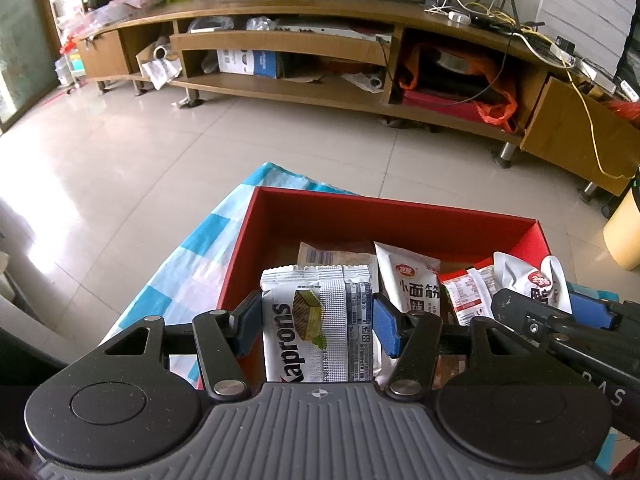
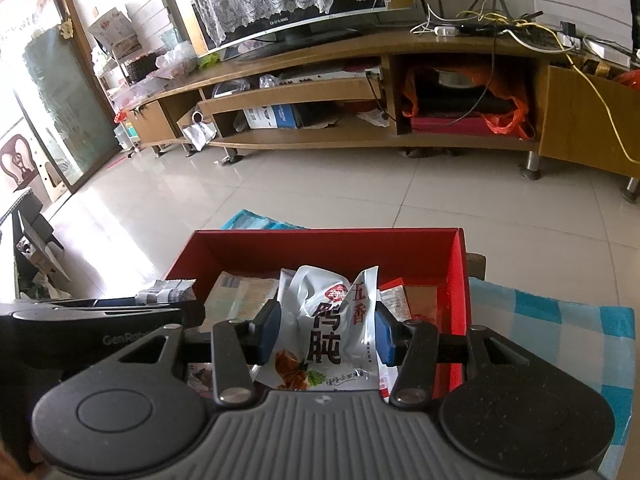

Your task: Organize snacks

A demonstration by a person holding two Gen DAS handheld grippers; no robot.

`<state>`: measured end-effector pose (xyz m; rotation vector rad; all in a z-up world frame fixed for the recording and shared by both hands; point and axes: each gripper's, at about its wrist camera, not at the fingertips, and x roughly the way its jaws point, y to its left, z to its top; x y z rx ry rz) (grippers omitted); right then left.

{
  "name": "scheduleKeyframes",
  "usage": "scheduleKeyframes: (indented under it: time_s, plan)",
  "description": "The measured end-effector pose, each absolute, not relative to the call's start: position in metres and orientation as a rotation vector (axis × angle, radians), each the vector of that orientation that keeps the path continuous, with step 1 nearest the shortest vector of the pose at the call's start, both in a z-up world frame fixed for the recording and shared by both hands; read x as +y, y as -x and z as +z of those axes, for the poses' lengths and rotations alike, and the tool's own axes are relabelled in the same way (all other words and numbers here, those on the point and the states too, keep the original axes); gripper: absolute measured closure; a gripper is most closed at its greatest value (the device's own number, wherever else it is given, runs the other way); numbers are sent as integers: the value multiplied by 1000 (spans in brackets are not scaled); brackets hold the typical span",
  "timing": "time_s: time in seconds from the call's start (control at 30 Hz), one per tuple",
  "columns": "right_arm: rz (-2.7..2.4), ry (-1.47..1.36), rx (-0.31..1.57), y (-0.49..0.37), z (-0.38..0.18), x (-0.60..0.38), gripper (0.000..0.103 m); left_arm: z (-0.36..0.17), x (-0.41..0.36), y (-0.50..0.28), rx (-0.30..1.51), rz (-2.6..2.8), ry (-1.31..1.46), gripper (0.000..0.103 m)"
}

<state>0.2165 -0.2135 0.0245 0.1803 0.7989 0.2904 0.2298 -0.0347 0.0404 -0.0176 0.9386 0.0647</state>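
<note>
A red box [image 1: 400,216] [image 2: 320,246] stands on a blue-and-white checked cloth [image 1: 196,264] and holds several snack packets. My left gripper [image 1: 316,320] is shut on a silver Kaprons wafer packet [image 1: 320,320], held over the box's near left part. My right gripper [image 2: 326,330] is shut on a white pouch with Chinese print [image 2: 328,328], held over the box's middle. In the left wrist view the right gripper [image 1: 560,320] and its pouch [image 1: 528,280] show at the right. In the right wrist view the left gripper [image 2: 100,320] and the wafer packet's top [image 2: 166,292] show at the left.
Inside the box lie a white packet with red logo [image 1: 412,280], a red-and-white packet [image 1: 468,292] and a flat barcoded packet [image 1: 332,256]. Beyond the table are tiled floor [image 1: 200,140], a long wooden TV stand [image 1: 320,80] and a yellow bin [image 1: 624,232].
</note>
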Motion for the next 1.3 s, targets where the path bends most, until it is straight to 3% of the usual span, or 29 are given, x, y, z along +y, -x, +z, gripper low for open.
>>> scheduleKeyframes:
  time_s: [0.93,1.3]
  plan:
    - [269,-146,861,-235,0,-211,52,26,-36,-242,969,89,2,37]
    - [263,-131,856,-235,-1,-210,51,27,-40,-241,950,96,-24,29]
